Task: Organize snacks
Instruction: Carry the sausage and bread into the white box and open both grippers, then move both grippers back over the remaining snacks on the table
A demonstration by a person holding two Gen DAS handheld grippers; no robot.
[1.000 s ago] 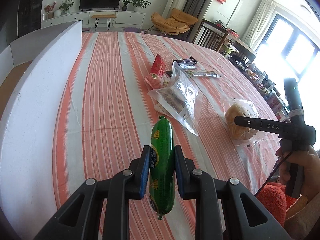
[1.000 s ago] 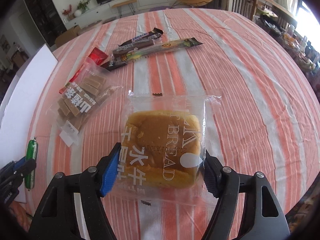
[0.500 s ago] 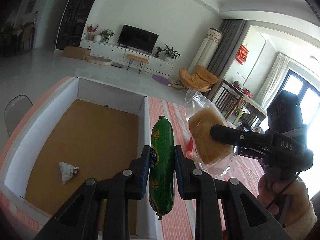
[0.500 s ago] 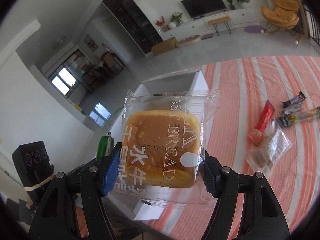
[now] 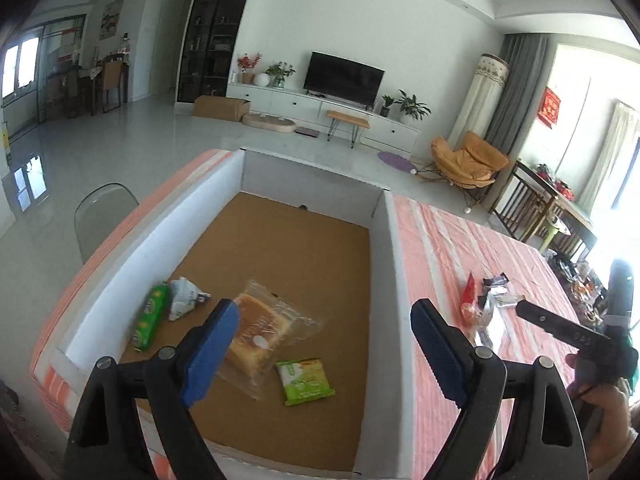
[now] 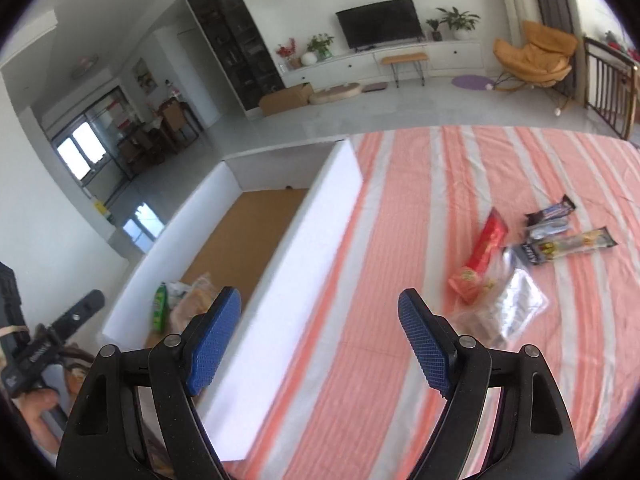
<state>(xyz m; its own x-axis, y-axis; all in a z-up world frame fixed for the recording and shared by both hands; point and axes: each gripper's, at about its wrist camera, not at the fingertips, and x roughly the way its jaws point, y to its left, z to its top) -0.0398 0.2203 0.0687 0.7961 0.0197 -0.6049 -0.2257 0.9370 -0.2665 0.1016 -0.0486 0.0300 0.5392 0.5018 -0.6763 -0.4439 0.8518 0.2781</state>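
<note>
Both snacks released since the earlier frames: green sausage and bread packet, formerly clamped, now lie in the box.

Left wrist view: left claw [image 5: 320, 342], jaws opening, nothing between them, above the white-walled box [image 5: 384, 264]. On its brown floor: green sausage [image 5: 150, 317] along the left wall; crumpled white wrapper [image 5: 183, 298] just beside it; bread packet [image 5: 262, 330] at centre; green sachet [image 5: 306, 376] near the bread. Right of the box, striped surface [image 5: 452, 248] carries the remaining snacks [image 5: 486, 306]. Right claw's arm at far right.

Right wrist view: right claw [image 6: 320, 340], jaws opening, empty, over the box's right wall. Red packet [image 6: 482, 254], clear bag [image 6: 516, 308] and dark bars [image 6: 560, 236] lie on the surface, well apart from the box.
</note>
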